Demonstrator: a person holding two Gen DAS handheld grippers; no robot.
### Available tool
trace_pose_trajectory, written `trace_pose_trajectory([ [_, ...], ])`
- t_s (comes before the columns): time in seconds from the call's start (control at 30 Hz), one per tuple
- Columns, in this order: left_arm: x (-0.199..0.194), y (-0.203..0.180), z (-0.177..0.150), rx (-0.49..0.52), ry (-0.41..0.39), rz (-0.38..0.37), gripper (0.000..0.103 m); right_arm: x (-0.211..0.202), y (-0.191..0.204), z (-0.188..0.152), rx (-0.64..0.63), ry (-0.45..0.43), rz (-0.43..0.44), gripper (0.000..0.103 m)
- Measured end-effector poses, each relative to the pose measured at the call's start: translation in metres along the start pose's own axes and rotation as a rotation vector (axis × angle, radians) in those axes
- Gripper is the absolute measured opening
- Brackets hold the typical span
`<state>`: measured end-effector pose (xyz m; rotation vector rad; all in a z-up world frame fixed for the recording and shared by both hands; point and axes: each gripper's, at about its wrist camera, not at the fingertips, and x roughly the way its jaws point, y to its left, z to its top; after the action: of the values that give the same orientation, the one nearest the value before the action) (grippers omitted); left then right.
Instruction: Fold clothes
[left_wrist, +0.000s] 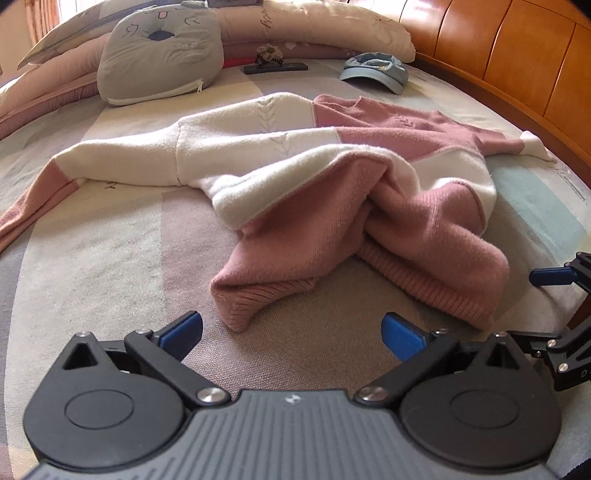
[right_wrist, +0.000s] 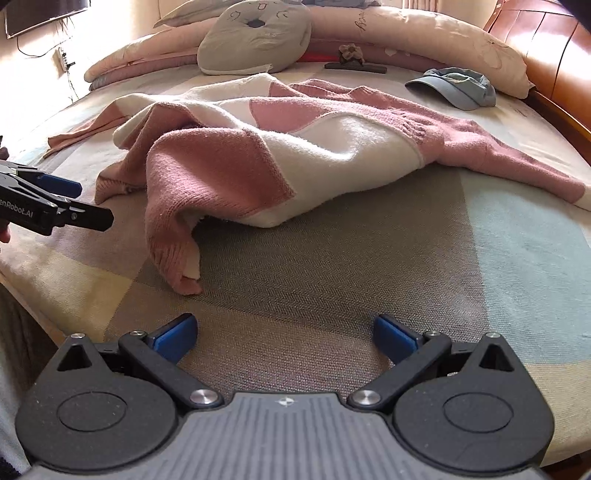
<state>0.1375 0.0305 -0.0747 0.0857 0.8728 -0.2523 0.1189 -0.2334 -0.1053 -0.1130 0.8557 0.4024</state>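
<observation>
A pink and white knit sweater (left_wrist: 295, 162) lies crumpled on the bed, its sleeves spread left and right and its ribbed hem bunched toward me. My left gripper (left_wrist: 291, 332) is open just short of the hem's pink corner (left_wrist: 240, 314), holding nothing. In the right wrist view the same sweater (right_wrist: 332, 147) lies ahead, with a drooping pink corner (right_wrist: 181, 273) left of centre. My right gripper (right_wrist: 284, 334) is open and empty above the bedspread, apart from the cloth. Each gripper shows at the edge of the other's view: the right gripper (left_wrist: 565, 295), the left gripper (right_wrist: 62, 206).
A grey cat-face cushion (left_wrist: 162, 55), a blue cap (left_wrist: 376, 70) and a dark flat object with a small ornament (left_wrist: 275, 64) lie behind the sweater. Long pillows (right_wrist: 406, 33) line the back. A wooden headboard (left_wrist: 517, 55) curves on the right. The checked bedspread (right_wrist: 369, 240) stretches in front.
</observation>
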Motion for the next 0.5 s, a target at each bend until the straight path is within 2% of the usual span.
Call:
trace_pose_trajectory([
  [0.2, 0.003, 0.001, 0.016, 0.018, -0.028, -0.004, 0.102, 0.001, 0.001, 0.002, 0.007, 0.009, -0.009, 0.103],
  [0.3, 0.005, 0.002, 0.032, 0.014, -0.066, -0.002, 0.102, 0.002, 0.003, 0.005, 0.013, 0.025, -0.02, 0.103],
  [0.5, 0.014, -0.004, 0.07, 0.007, -0.144, -0.054, 0.102, 0.006, 0.006, 0.01, 0.029, 0.051, -0.047, 0.103],
])
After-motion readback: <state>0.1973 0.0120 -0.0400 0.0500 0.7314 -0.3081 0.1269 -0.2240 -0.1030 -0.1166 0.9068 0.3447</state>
